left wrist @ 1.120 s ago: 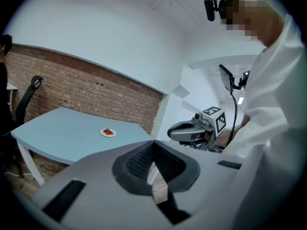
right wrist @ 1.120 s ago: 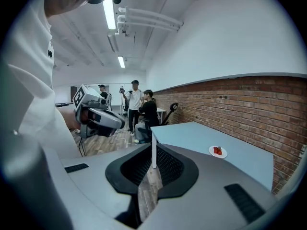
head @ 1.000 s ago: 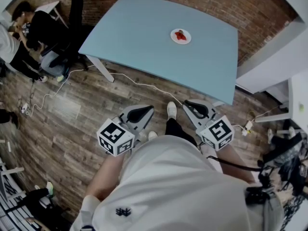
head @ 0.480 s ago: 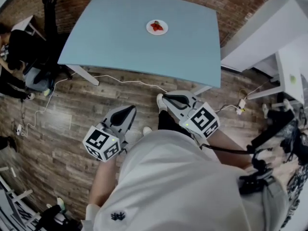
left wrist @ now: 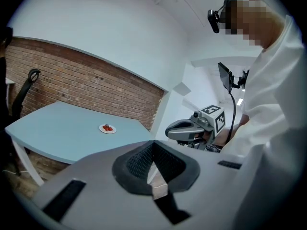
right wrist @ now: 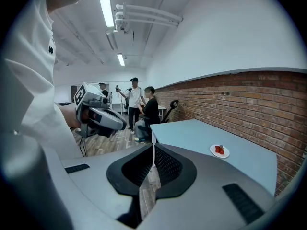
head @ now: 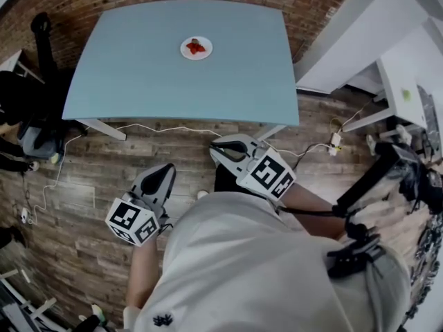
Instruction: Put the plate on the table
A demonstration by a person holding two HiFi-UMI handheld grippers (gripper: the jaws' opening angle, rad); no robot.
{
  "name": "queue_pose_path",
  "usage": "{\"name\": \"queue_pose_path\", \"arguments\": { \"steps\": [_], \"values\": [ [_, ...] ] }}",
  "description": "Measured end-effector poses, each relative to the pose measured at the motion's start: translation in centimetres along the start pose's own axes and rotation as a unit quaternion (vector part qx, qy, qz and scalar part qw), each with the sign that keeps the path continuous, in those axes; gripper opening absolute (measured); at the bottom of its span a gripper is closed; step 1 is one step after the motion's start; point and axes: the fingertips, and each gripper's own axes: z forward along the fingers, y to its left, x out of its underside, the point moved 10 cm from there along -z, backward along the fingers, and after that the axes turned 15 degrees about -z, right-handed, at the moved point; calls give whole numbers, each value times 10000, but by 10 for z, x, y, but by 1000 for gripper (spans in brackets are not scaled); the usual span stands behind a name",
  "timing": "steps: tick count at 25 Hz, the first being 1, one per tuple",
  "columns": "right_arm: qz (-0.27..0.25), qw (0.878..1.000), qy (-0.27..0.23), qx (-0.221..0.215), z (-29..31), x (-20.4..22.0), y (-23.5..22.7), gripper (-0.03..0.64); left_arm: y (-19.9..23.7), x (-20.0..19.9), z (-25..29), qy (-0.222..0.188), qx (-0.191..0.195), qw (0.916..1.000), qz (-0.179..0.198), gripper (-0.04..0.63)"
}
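Observation:
A small white plate (head: 196, 48) with red food on it sits on the far half of a light blue table (head: 138, 81). It also shows in the left gripper view as the plate (left wrist: 107, 128) and in the right gripper view as the plate (right wrist: 219, 151). Both grippers hang over the wooden floor, well short of the table. My left gripper (head: 165, 171) is shut and empty, its jaws (left wrist: 153, 146) closed tip to tip. My right gripper (head: 223, 146) is also shut with nothing held, its pads (right wrist: 160, 164) meeting in front of the camera.
A white cable (head: 173, 126) trails across the plank floor (head: 76, 185) in front of the table. White furniture (head: 360, 40) stands to the right. An office chair (head: 41, 40) and seated people (right wrist: 149, 110) are beyond the table's left end. Table legs (head: 104, 128) stand near its front edge.
The head view has swung, so the table and plate have slid left in the picture. Both grippers have shifted slightly left with it. Neither has opened or taken anything.

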Motion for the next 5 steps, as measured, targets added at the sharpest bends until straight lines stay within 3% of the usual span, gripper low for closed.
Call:
{"name": "queue_pose_path", "arguments": {
  "steps": [5],
  "values": [
    [-17,10000,23,-40,14,5,-22,18,17,-8,15,-22,-51,10000,-64,1]
  ]
}}
